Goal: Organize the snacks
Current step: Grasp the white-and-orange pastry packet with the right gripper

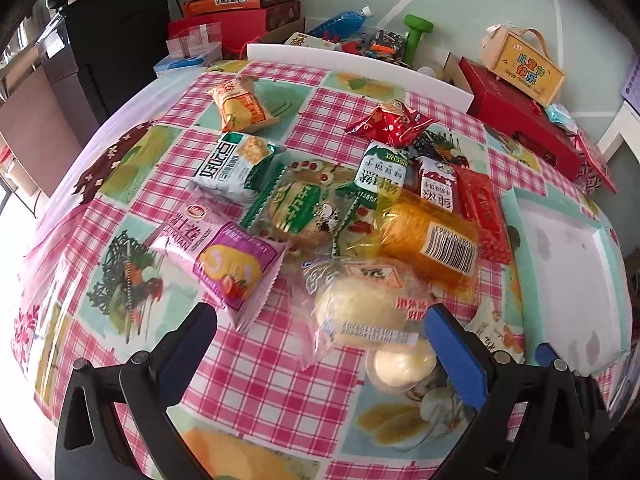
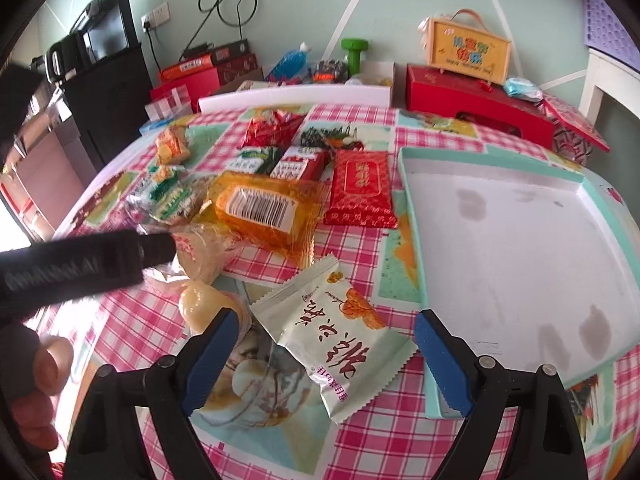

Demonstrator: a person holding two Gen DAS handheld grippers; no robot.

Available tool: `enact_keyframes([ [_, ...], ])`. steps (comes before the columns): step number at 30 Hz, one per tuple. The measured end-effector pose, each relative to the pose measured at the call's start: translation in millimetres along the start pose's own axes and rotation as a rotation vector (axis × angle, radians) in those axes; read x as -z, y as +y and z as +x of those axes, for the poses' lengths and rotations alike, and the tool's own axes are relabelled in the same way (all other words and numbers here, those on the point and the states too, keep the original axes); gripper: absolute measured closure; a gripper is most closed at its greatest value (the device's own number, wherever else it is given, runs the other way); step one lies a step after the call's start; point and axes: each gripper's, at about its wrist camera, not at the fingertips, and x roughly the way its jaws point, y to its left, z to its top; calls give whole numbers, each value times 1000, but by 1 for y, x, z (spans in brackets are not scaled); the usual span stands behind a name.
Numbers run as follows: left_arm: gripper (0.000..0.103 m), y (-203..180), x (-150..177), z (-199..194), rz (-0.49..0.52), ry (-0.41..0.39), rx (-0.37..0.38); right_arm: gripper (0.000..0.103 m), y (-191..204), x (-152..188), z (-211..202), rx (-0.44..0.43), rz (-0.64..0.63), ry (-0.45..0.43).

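Hovering wide open, the right tool point(image 2: 322, 346) straddles a pale green snack packet point(image 2: 338, 338) lying just left of the shallow tray point(image 2: 412, 200) on the desk point(image 2: 360, 448). The left tool point(image 1: 320, 332), also wide, frames a clear-wrapped bun point(image 1: 360, 308) farther left of that tray point(image 1: 510, 216).

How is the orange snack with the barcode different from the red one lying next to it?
The orange packet is see-through and crinkly; the red packet is solid, with a gold pattern. The orange packet shows a white barcode label; the red packet shows a framed gold panel. The orange packet rests partly on other snacks; the red packet lies flat on the tablecloth. Both are sealed and untouched.
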Motion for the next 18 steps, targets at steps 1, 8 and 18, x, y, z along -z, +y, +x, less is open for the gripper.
enact_keyframes([
  [1, 0, 0, -2, 2, -2, 5, 2, 13, 1, 0, 2, -1, -5, 9],
  [8, 0, -2, -15, 21, -20, 54, 20, 13, 5, -3, 11, 11, -45, 35],
  [18, 0, -6, -17, 46, -30, 158, 25, 13, 9, -6, 23, 0, -72, 73],
])
